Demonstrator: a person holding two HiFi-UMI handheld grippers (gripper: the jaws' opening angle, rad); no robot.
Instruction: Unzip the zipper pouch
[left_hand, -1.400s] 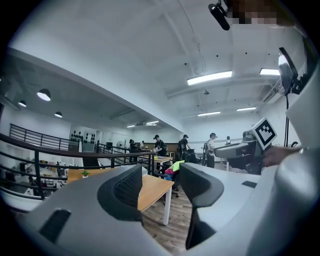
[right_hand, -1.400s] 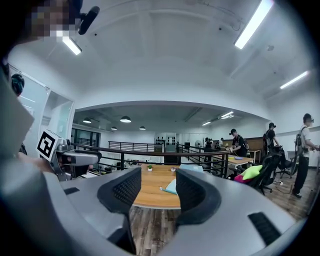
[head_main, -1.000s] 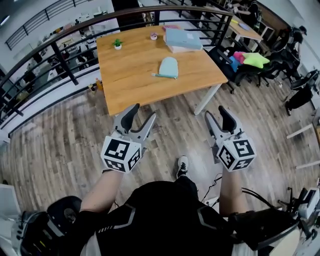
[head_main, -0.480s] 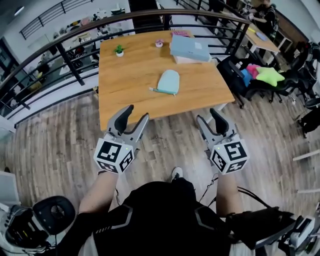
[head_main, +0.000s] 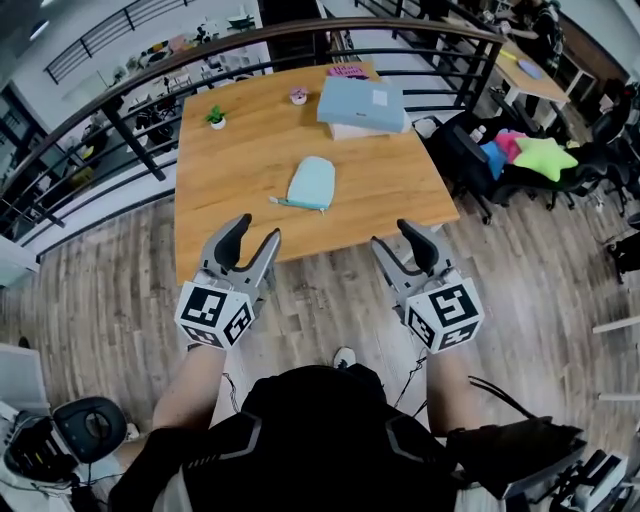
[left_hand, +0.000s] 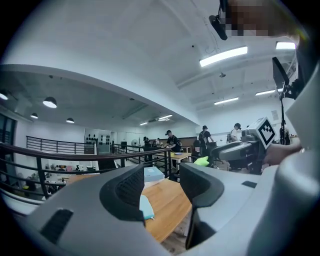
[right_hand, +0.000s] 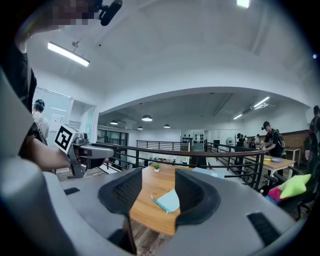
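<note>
You're only at the approach, left gripper (head_main: 243, 243) and right gripper (head_main: 402, 250) jaws apart and empty, so reach the zipper pouch (head_main: 311, 183) next.

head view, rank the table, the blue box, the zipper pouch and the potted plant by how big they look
1. table
2. blue box
3. zipper pouch
4. potted plant
The box lies farther from the camera than the pouch, yet looks larger.
</note>
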